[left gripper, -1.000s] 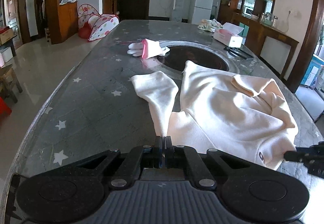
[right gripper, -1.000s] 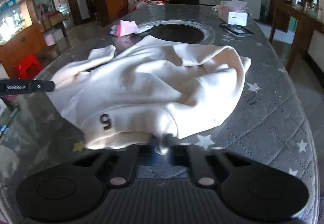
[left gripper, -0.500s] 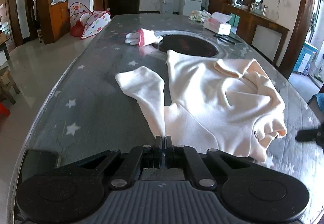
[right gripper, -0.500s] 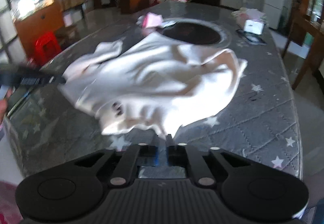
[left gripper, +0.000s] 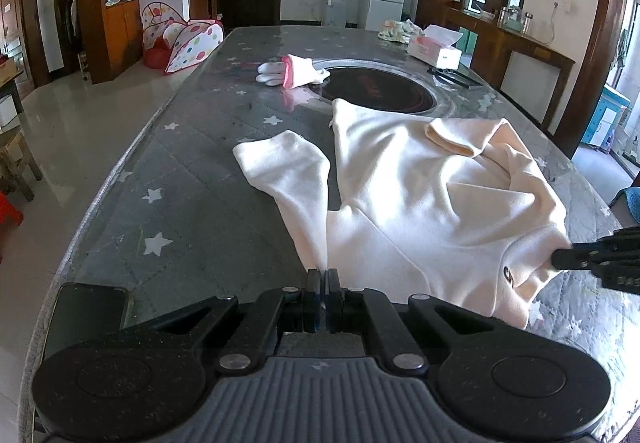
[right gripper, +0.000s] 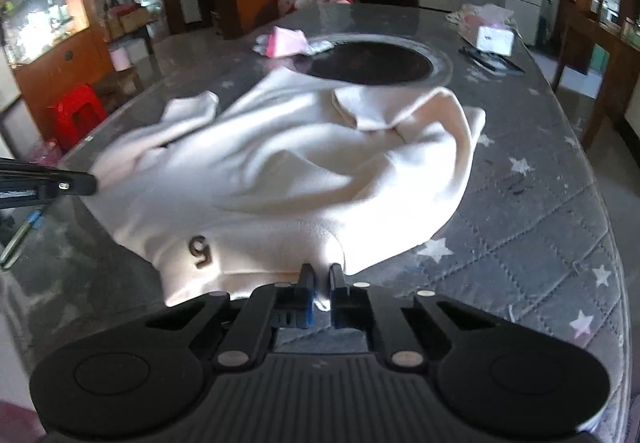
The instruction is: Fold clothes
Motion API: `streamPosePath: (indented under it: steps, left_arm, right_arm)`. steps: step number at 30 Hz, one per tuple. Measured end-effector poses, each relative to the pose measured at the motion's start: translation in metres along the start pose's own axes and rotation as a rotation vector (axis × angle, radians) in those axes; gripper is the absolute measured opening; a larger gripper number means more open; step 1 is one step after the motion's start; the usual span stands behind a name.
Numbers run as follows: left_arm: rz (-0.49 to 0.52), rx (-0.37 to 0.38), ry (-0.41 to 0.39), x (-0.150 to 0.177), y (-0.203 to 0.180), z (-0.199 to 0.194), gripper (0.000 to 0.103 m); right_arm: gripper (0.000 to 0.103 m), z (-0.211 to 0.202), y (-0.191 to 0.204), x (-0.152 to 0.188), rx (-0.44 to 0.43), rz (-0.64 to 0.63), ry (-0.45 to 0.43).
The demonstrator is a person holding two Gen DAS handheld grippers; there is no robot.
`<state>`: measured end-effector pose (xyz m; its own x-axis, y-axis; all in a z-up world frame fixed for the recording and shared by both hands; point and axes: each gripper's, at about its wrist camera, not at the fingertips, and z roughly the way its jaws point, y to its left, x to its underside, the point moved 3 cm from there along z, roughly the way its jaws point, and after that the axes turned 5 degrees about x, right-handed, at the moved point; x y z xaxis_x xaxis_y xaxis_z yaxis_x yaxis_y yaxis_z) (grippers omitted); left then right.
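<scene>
A cream sweatshirt (left gripper: pixel 420 195) with a dark "9" mark lies rumpled on the grey star-patterned table (left gripper: pixel 192 195), one sleeve spread to the left. My left gripper (left gripper: pixel 322 279) is shut on the cloth at the base of that sleeve, at the near edge. From the right wrist view the sweatshirt (right gripper: pixel 280 171) fills the middle. My right gripper (right gripper: pixel 321 275) has its jaws closing on a fold of the hem beside the "9", with cloth between the pads. Each gripper shows in the other's view: right gripper (left gripper: pixel 560 259), left gripper (right gripper: pixel 80 185).
Pink-and-white gloves (left gripper: pixel 294 70) lie beside a dark round inset (left gripper: pixel 376 91) farther up the table. A tissue box (left gripper: pixel 438 53) and a flat black item (left gripper: pixel 454 77) sit at the back right. A dark phone (left gripper: pixel 88 311) lies at the near left corner. A red stool (right gripper: pixel 78 111) stands on the floor.
The sweatshirt has been drawn toward the near end of the table and its sleeve lies flatter. The phone has come into the left wrist view. The right gripper still pinches the hem.
</scene>
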<state>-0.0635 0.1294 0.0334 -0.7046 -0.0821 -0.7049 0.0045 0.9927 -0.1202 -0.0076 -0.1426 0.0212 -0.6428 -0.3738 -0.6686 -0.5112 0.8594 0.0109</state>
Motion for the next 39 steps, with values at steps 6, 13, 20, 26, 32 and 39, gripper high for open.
streamPosePath:
  steps: [6, 13, 20, 26, 32, 39]
  left_arm:
    - [0.037, 0.026, 0.049, 0.015, -0.001, -0.017, 0.002]
    - [0.042, 0.045, 0.137, 0.029, 0.011, -0.021, 0.008]
    - [0.09, 0.063, 0.086, 0.012, 0.004, -0.03, 0.018]
    - [0.131, 0.122, 0.074, -0.004, -0.022, -0.011, 0.027]
    - [0.147, 0.182, 0.11, -0.008, -0.045, 0.023, 0.028]
    - [0.192, 0.22, 0.137, -0.003, -0.067, 0.049, 0.038]
  right_arm:
    - [0.006, -0.038, 0.012, 0.012, -0.071, -0.104, 0.053]
    - [0.014, -0.054, 0.014, 0.019, -0.12, -0.164, 0.083]
    - [0.023, -0.051, -0.001, -0.03, -0.02, -0.194, -0.04]
    - [0.038, 0.0, -0.008, -0.067, 0.116, -0.297, -0.077]
    - [0.053, 0.048, -0.019, -0.088, 0.199, -0.416, -0.05]
    - [0.037, 0.091, -0.029, -0.101, 0.142, -0.414, 0.018]
